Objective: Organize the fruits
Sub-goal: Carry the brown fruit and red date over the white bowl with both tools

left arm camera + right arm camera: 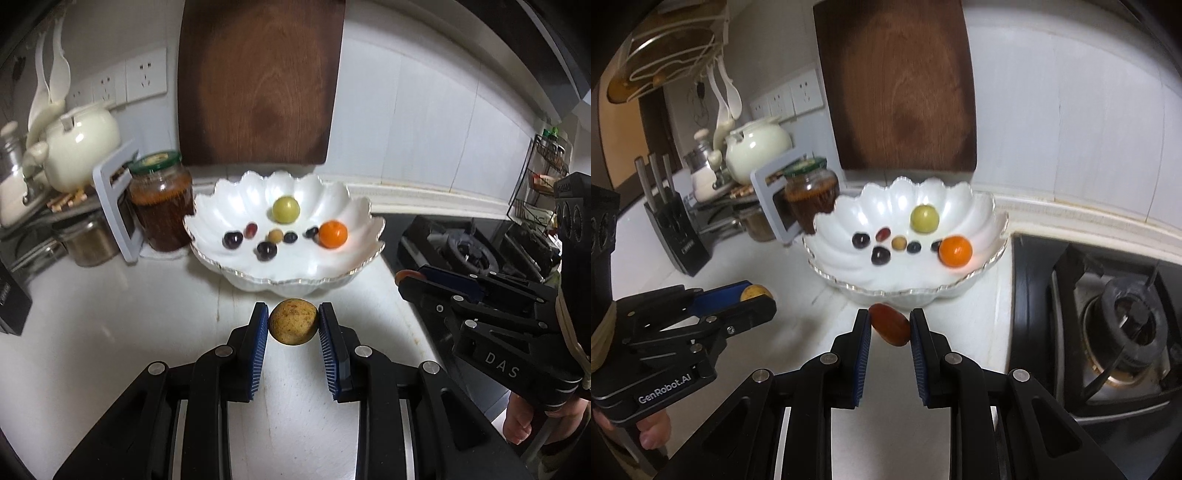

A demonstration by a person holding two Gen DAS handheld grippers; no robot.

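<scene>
My left gripper [293,322] is shut on a round speckled yellow-brown fruit [293,321], held just in front of a white scalloped bowl [354,254]; the fruit also shows in the right wrist view [757,292]. My right gripper [889,325] is shut on an oblong red fruit [890,325] just in front of the same bowl [990,251]. The bowl holds a green round fruit [286,209], an orange [332,233], several dark grapes [233,240] and a small tan fruit [275,235].
A wooden cutting board [258,81] leans on the wall behind the bowl. A jar with a green lid [160,199], a cream teapot [79,147] and a knife block [677,229] stand at the left. A gas stove [1115,325] lies to the right.
</scene>
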